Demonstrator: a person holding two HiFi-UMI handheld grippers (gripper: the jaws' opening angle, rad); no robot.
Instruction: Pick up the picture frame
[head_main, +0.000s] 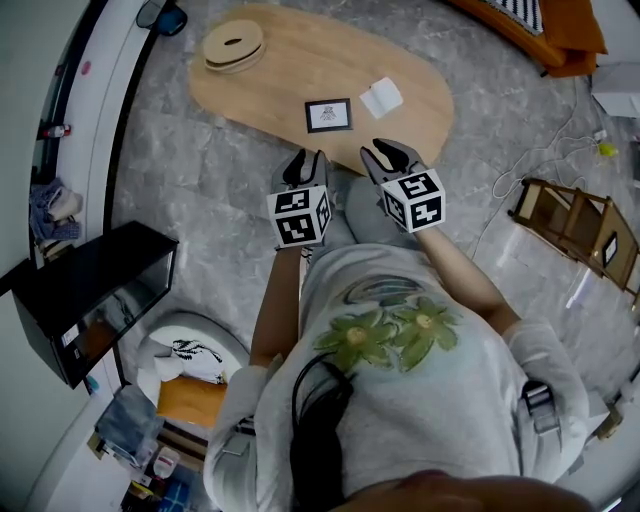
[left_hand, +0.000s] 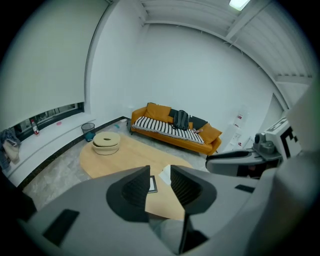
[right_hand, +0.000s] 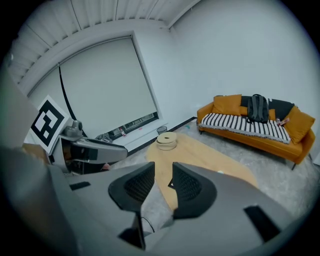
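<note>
Black-bordered picture frame (head_main: 328, 115) lies flat on the oval wooden table (head_main: 260, 90), just inside its near edge, w/ a white napkin (head_main: 381, 97) near it on the right. Its long axis runs left-right across your head view, so a long side faces you. The frame sits ahead of your two grippers and btwn their lines, untouched. Your left gripper (head_main: 305, 162) looks the nearer, and its own view shows the frame straight through the gap btwn its jaws. Your right gripper (head_main: 392, 155) shows in its gap the table's near edge and only a dark corner, prob. the frame. Both pairs of jaws stand apart, nothing btwn them. The grippers hang side by side at the table's near edge, noses tipped fwd and down, your forearms reaching out together. The pickup prob. turns on a short reach fwd and slightly inward, left hand leading.
</note>
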